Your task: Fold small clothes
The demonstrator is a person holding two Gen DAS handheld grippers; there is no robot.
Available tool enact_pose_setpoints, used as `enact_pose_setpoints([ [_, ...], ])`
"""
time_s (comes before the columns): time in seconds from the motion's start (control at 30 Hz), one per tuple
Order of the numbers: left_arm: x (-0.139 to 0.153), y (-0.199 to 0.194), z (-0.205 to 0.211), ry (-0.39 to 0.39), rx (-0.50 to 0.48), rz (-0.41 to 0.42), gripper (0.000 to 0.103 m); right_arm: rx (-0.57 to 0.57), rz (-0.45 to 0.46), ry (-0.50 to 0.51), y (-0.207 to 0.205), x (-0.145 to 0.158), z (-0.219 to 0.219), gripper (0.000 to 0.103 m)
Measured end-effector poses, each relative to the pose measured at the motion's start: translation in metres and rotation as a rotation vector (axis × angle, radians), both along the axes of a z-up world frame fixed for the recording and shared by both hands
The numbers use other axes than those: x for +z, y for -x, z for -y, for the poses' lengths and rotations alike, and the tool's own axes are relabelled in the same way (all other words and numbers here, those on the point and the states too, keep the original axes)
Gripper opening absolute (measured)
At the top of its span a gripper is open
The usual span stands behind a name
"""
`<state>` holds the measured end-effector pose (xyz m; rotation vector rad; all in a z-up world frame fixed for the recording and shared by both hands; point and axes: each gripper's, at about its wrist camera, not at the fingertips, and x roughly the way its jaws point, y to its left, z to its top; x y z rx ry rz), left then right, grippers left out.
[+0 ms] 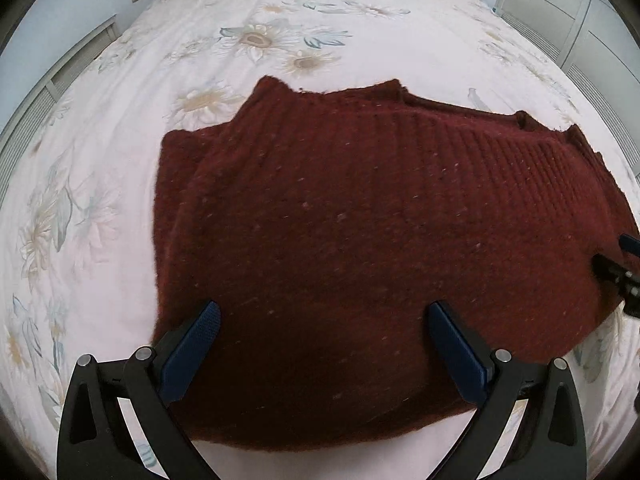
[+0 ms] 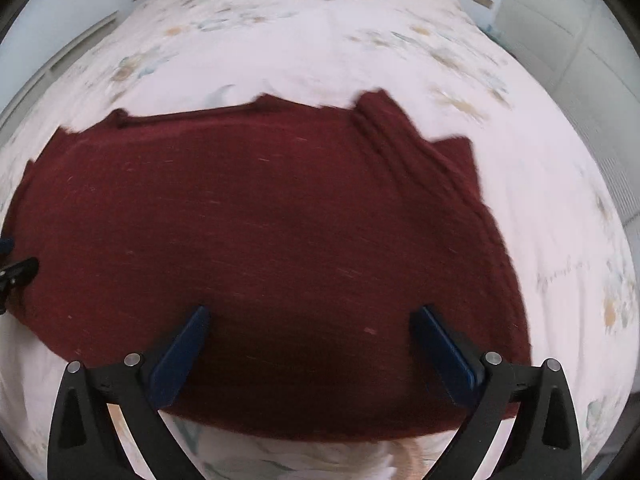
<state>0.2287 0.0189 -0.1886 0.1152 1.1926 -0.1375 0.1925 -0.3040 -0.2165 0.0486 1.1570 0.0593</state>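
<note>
Sweater [image 1: 360, 240] flat on bed [image 1: 280, 20]

Left gripper [image 1: 324, 314] over dark red knitted garment [image 1: 360, 220].
Jaws spread wide, gripping nothing; garment lies on floral bed [image 1: 280, 40].

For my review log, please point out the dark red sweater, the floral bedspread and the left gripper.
dark red sweater [image 1: 360, 220], left wrist view, middle of its knit body.
floral bedspread [image 1: 256, 40], left wrist view, large printed flower.
left gripper [image 1: 324, 312], left wrist view, midway between its blue fingertips.
</note>
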Motion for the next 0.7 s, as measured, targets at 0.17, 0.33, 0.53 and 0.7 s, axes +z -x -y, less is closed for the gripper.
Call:
enact_pose_setpoints([
  [0.17, -0.002, 0.005, -0.007, 0.007, -0.004, 0.005, 0.102, -0.027, 0.004, -0.023, 0.005, -0.002, 0.021, 0.102],
  [0.33, -0.004, 0.005, -0.009, 0.017, 0.008, -0.009, 0.102, -0.018, -0.004, -0.013, 0.004, -0.007, 0.018, 0.102],
  [0.53, 0.004, -0.001, -0.007, 0.026, 0.003, -0.065, 0.102, -0.014, 0.018, -0.02, 0.011, 0.014, 0.015, 0.102],
  [0.7, 0.042, 0.005, -0.025, 0.109, 0.034, -0.019, 0.102, 0.002, 0.06, -0.005, 0.031, 0.043, 0.016, 0.102],
])
